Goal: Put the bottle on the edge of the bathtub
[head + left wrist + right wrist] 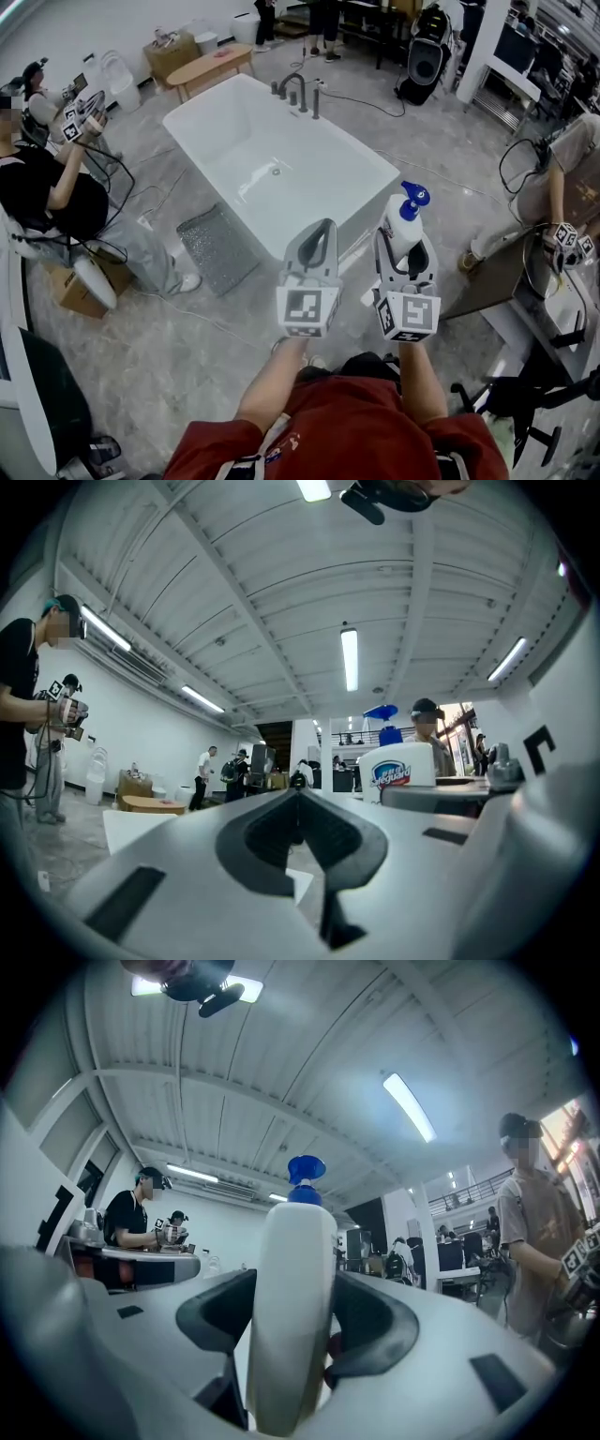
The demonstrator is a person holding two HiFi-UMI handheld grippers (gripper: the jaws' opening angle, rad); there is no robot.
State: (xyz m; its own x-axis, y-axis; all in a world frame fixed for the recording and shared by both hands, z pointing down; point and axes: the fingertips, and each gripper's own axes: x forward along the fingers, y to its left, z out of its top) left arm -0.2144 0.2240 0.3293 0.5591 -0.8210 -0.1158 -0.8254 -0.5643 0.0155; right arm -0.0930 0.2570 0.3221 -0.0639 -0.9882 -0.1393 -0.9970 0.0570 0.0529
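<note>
White bottle (403, 223) with blue pump is held upright, clamped between the jaws of the right gripper (405, 247), in the air near the bathtub (208, 172). Left gripper (319, 234) is closed, empty.

Head view steeply down over bathtub (319, 141), tool views near level, all sharing the bottle (403, 230)

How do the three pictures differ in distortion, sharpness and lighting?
Head view: mild wide-angle bending, even light, the bathtub sharp. Left gripper view: strong fisheye with black corners, glare from the ceiling lamp. Right gripper view: same fisheye, the very near bottle slightly soft.
</note>
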